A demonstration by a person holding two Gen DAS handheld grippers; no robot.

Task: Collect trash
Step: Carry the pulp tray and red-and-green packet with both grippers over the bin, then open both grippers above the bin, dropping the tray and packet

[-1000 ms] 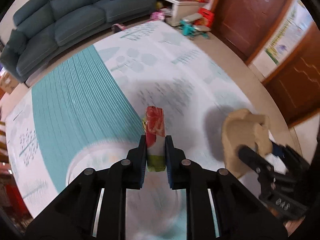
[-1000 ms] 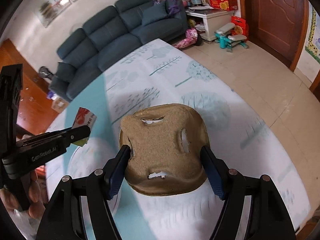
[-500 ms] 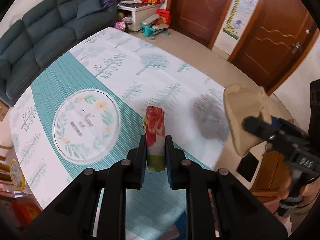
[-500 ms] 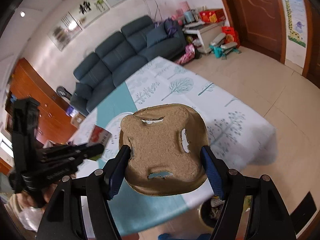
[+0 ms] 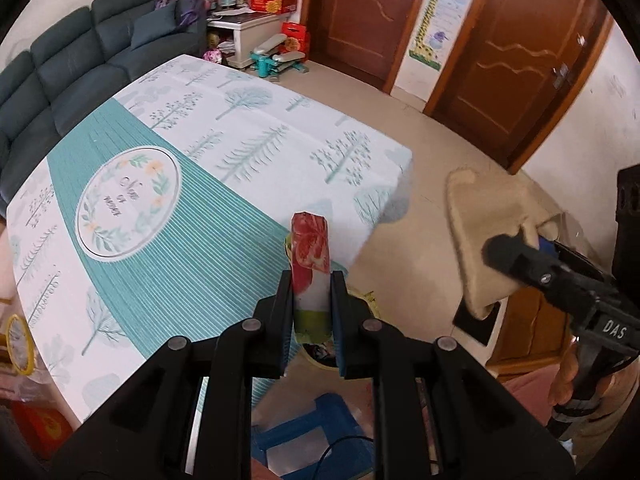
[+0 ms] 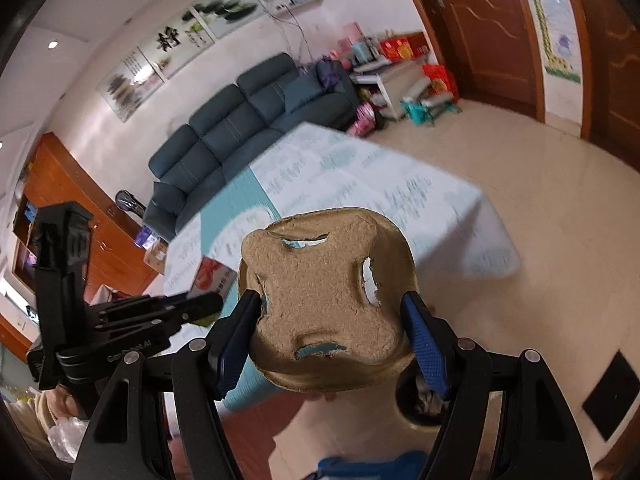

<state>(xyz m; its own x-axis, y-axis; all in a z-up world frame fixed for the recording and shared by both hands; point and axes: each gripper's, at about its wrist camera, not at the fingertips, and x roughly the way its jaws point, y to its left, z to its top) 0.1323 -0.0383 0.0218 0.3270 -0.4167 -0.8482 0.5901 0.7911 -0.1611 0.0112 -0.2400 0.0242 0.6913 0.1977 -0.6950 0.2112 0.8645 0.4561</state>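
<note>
- Change over the last second: both grippers, then low over the tablecloth (image 5: pixel 168 216), are now past its near corner, above the floor. Judgement: carry phase, both pieces lifted and heading for disposal.
- Left gripper (image 5: pixel 311 300): jaws clamped on a small red-and-white carton (image 5: pixel 311 256), held upright; grip unchanged.
- Below the carton: a round yellow-rimmed bin (image 5: pixel 360 300) with rubbish inside, partly hidden by the fingers. Judgement: the drop target, almost beneath the carton; release looks near.
- Right gripper (image 6: pixel 332 334): blue pads pressed on both sides of a moulded pulp cup tray (image 6: pixel 328 300), held off the table, right of the carton and apart from it.
- Count: two grippers, two pieces of trash (one carton, one pulp tray), one bin. No further trash visible on the tablecloth.
- Background: one blue sofa (image 5: pixel 80 60), two wooden doors.
</note>
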